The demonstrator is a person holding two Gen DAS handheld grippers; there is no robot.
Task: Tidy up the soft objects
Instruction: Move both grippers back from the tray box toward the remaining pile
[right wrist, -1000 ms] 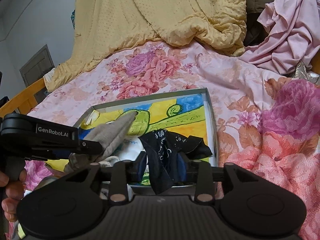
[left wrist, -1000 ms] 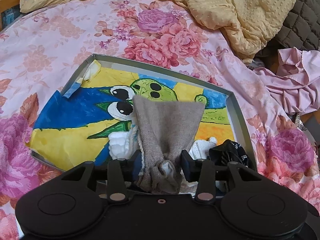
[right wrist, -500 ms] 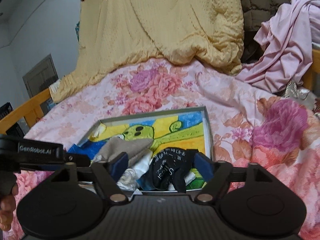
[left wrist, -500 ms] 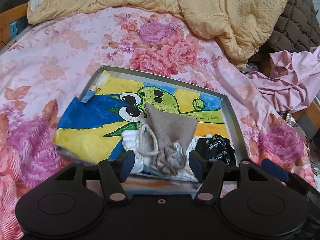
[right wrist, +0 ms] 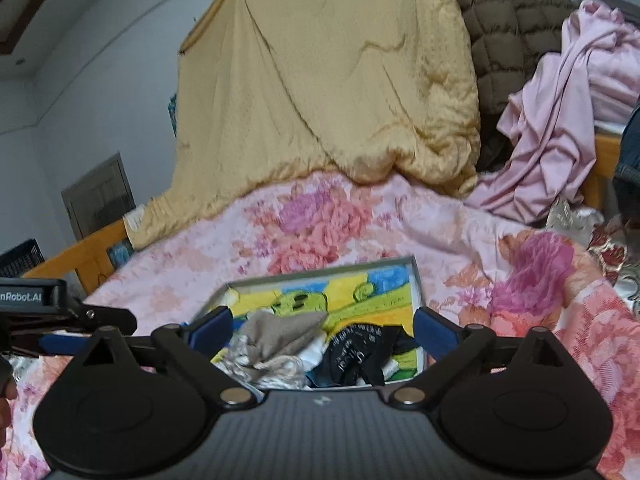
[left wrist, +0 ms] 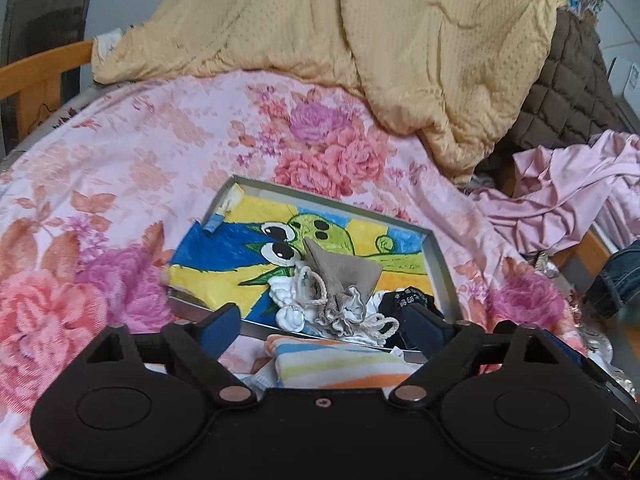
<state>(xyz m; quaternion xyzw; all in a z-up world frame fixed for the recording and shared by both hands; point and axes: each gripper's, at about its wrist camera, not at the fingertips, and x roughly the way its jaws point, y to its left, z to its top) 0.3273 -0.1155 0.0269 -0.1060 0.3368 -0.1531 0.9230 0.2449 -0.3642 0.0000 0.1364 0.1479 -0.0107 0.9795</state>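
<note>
A shallow grey tray (left wrist: pixel 439 255) with a bright cartoon picture lies on the flowered bed; it also shows in the right wrist view (right wrist: pixel 416 280). In its near end lie a grey drawstring pouch (left wrist: pixel 340 280), white soft items (left wrist: pixel 286 300) and a black printed cloth (left wrist: pixel 408 300). The pouch (right wrist: pixel 280 330) and black cloth (right wrist: pixel 356 356) also show in the right wrist view. My left gripper (left wrist: pixel 322 324) is open and empty, held back above the tray's near edge. My right gripper (right wrist: pixel 322 326) is open and empty, just in front of the black cloth.
A striped folded cloth (left wrist: pixel 336 364) lies just below the left gripper. A yellow quilt (left wrist: pixel 360 40) is piled at the head of the bed. A brown quilted cover (left wrist: pixel 568 88) and pink fabric (left wrist: pixel 568 196) lie at the right. A wooden bed rail (left wrist: pixel 36 68) stands at the left.
Both grippers opened and let go: the left released the grey pouch, the right the black cloth. Both then drew back and up from the tray, where the items now lie.
</note>
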